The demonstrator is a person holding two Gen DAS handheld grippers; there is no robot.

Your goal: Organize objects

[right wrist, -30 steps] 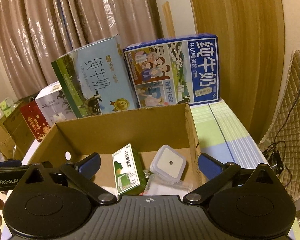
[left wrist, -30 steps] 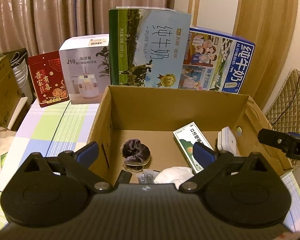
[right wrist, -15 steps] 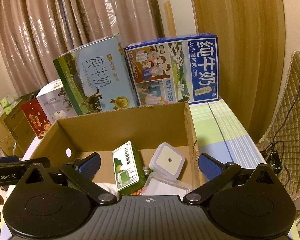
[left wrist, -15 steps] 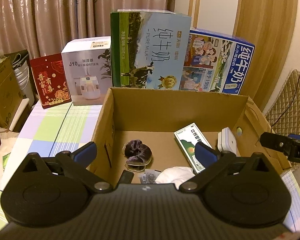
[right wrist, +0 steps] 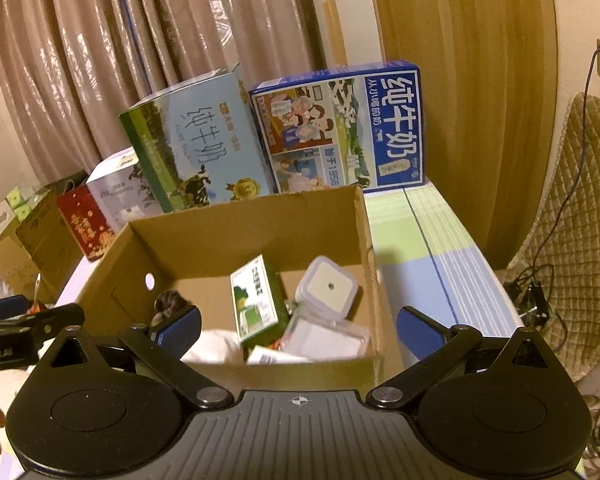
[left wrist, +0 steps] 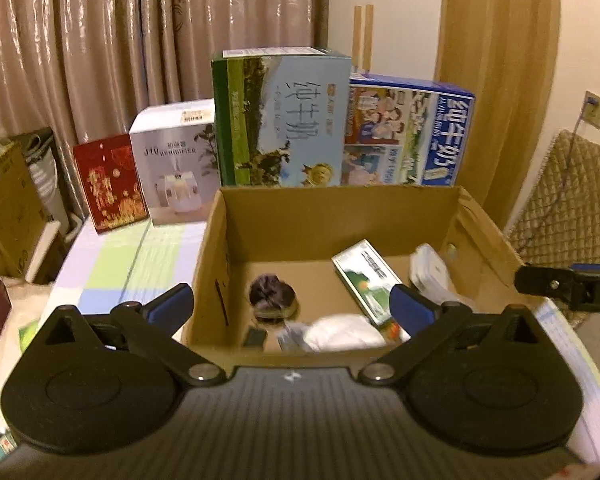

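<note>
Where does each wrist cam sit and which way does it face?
Left wrist: on the left gripper, near the cardboard box front-left, facing the curtain; own open fingers show, right gripper at right edge.
Right wrist: on the right gripper, front-right of the box, facing likewise; open fingers, left gripper at left.
Shared: box, green-white carton, milk cases.

checked tablecloth table [right wrist: 440,248] — cardboard box [right wrist: 260,232], milk cartons [right wrist: 340,128], humidifier box [left wrist: 172,168]
</note>
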